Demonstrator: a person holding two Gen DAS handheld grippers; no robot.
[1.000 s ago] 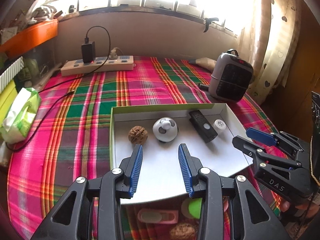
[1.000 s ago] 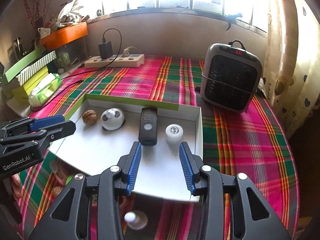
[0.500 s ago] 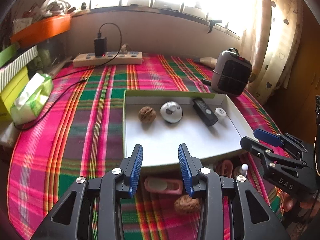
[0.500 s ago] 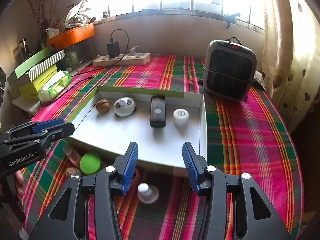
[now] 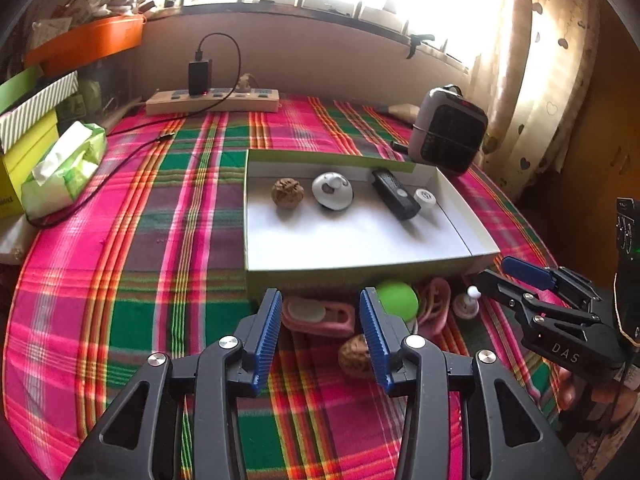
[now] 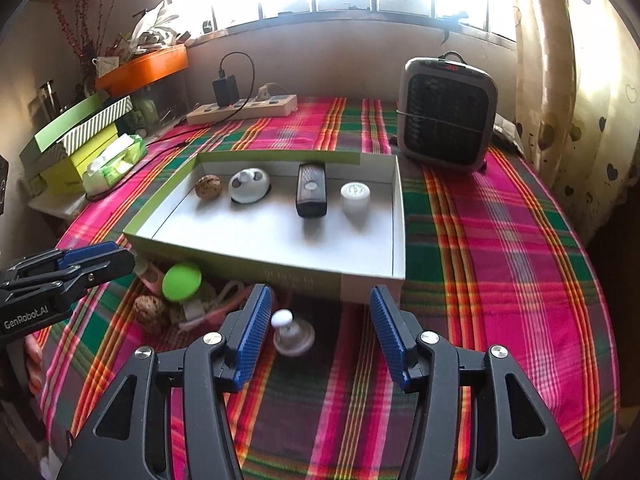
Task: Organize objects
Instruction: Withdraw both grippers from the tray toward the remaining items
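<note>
A shallow white box with a green rim (image 5: 360, 270) lies on the plaid cloth. It holds a walnut (image 5: 287, 193), a white dome (image 5: 332, 190), a black remote (image 5: 394, 194) and a white cap (image 5: 425, 197). In front of the box lie a pink case (image 5: 320, 314), a green ball (image 5: 396, 300), a second walnut (image 5: 358, 356) and a white knob (image 6: 290, 334). My left gripper (image 5: 319, 308) hovers over the pink case, its jaws opening and apart from it. My right gripper (image 6: 320, 308) hovers by the knob, its jaws opening with nothing pressed between them.
A grey heater (image 6: 446, 120) stands at the back right, a power strip (image 5: 212, 100) with a charger by the wall. A tissue pack (image 5: 64, 168) and stacked boxes (image 6: 76, 140) line the left edge. A pink looped item (image 5: 434, 308) lies by the ball.
Both grippers have drawn back from over the box toward its near side, which brought the loose items in front of it into view. Both pairs of jaws stand wider.
</note>
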